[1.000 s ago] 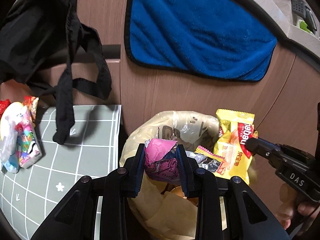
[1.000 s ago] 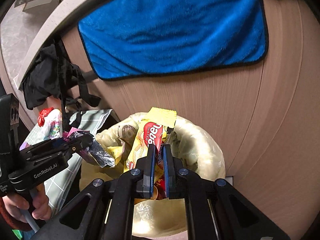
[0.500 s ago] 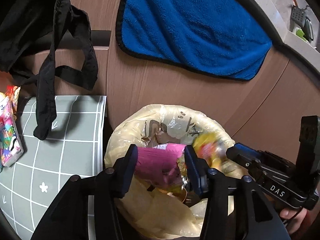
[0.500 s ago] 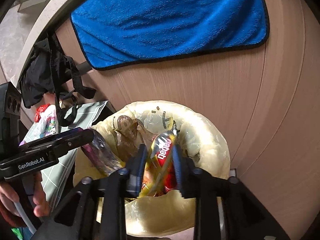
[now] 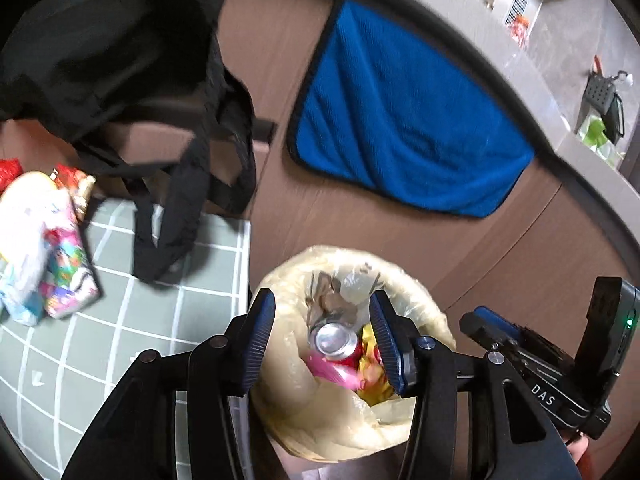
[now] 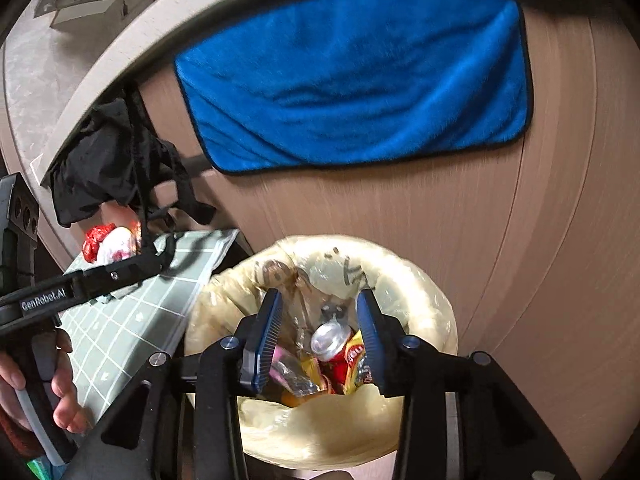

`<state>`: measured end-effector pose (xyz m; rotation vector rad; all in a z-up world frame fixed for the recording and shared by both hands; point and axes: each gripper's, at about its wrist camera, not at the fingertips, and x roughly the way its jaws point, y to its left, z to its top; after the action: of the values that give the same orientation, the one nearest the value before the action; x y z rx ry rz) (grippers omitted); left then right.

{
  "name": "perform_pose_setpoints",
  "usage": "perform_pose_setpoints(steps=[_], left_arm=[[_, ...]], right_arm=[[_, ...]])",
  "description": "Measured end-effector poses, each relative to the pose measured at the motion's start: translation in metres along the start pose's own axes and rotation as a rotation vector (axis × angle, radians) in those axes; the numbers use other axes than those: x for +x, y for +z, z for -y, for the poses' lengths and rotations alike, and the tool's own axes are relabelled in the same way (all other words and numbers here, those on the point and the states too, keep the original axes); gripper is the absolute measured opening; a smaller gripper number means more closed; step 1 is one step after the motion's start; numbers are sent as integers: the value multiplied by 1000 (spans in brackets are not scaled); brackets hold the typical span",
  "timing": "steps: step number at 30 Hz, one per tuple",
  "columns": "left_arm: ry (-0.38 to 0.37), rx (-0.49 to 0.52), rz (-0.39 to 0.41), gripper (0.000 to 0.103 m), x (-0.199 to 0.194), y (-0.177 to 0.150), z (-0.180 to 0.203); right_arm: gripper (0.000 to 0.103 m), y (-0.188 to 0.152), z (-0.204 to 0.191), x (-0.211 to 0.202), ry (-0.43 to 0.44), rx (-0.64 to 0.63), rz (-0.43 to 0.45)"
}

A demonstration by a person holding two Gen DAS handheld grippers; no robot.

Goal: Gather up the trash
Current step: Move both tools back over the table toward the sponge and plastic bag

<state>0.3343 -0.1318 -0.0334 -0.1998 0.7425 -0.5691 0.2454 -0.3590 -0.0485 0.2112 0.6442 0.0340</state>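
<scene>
Both of your claws hang spread wide and empty over the trash bin. The left claw (image 5: 322, 340) and the right claw (image 6: 318, 338) each frame the bin's mouth between their blue pads.

Below them, the trash bin (image 5: 280, 412) is lined with a thin, pale yellow plastic bag rolled over its rim. Inside it lie a silver-topped red drink can (image 5: 334, 340), a pink wrapper (image 5: 334, 372) and a yellow snack wrapper (image 5: 370, 380).

More trash waits well to the left of your left claw: a cluster of colourful snack packets (image 5: 44, 248) on a grey-green grid mat (image 5: 120, 344). These look light, thin and crinkly, probably slippery, and likely to crumple under the pads. Pinch one across a flat edge or a bunched fold, closing fully so it does not slide out.

A black bag (image 5: 120, 60) with long straps hangs ahead and left of the left claw, its straps dangling onto the mat near the packets; they could snag. Straight ahead of both claws, a blue towel (image 6: 356, 84) hangs on a brown wood-grain cabinet front (image 6: 480, 240).
</scene>
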Motion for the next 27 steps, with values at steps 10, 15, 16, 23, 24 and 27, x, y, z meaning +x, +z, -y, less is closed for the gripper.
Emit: perform_pose_setpoints(steps=[10, 15, 16, 23, 24, 27], left_arm=[[198, 2, 94, 50, -75, -6, -49], [282, -125, 121, 50, -116, -6, -107], [303, -161, 133, 50, -129, -6, -124], [432, -288, 216, 50, -206, -23, -199], [452, -306, 225, 50, -219, -27, -213], [492, -370, 239, 50, -243, -41, -247]], right_arm=[[39, 14, -54, -28, 81, -77, 61], [39, 22, -105, -40, 185, -162, 99], [39, 24, -118, -41, 199, -190, 104], [39, 30, -202, -36, 315, -322, 92], [39, 31, -218, -32, 340, -335, 81], [39, 31, -253, -18, 388, -359, 51]])
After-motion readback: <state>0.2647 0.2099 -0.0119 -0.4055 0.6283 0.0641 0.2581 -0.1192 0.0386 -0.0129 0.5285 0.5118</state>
